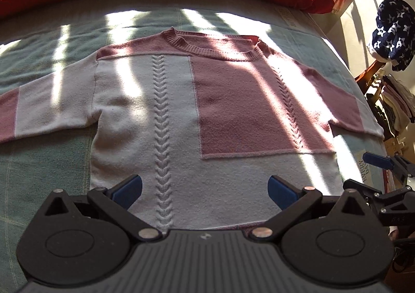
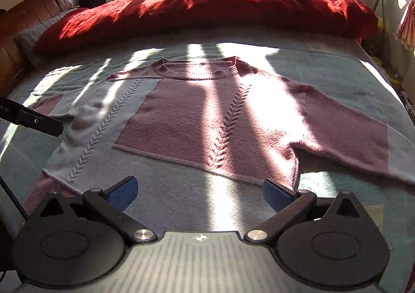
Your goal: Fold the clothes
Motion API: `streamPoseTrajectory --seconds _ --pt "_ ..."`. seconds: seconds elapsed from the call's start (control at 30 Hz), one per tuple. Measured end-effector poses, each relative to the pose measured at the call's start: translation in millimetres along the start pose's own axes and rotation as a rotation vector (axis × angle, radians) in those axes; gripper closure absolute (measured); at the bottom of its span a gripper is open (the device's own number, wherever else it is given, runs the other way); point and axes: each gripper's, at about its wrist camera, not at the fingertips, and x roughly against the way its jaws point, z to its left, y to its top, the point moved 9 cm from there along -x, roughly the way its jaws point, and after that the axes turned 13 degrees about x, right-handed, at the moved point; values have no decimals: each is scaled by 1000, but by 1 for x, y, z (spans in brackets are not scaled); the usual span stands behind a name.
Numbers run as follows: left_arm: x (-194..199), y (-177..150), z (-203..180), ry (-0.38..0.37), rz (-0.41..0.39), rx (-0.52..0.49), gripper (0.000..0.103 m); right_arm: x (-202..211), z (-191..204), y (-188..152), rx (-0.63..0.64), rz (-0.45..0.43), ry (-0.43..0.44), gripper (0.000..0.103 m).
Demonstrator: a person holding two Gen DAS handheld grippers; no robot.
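A pink and white knit sweater lies flat and face up on the bed, sleeves spread to both sides, collar at the far end. In the right wrist view the same sweater fills the middle. My left gripper hovers open over the white hem area, nothing between its blue pads. My right gripper is open too, above the lower right part of the sweater near its hem. The right gripper's fingers show at the right edge of the left wrist view. Part of the left gripper shows at the left edge of the right wrist view.
A pale green bedspread covers the bed. A red duvet is bunched along the far side. A wooden headboard stands at left. A star-patterned dark cloth and stacked items sit off the bed's right side.
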Motion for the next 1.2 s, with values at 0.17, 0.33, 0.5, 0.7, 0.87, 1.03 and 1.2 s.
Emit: streamPoseTrajectory --seconds 0.17,0.33,0.5,0.7,0.87,1.03,1.2 --pt "2 4 -20 -28 -1 -39 1 26 -18 0 -70 -68 -44 0" --pt "10 13 -16 -108 20 -128 1 31 -3 9 -83 -76 -132 0" --pt "7 -5 17 -109 90 -183 1 14 24 -2 -132 -19 -138 0" --pt "-32 -61 69 -71 100 -80 1 -47 64 -25 -32 68 7 0" --pt "-33 -120 87 -69 96 -102 1 -63 77 -60 75 182 14 0" --pt "-8 -152 95 -127 219 -22 1 -49 78 -88 59 264 -7 0" --pt "19 -65 117 -185 54 37 1 -43 73 -74 20 260 -9 0"
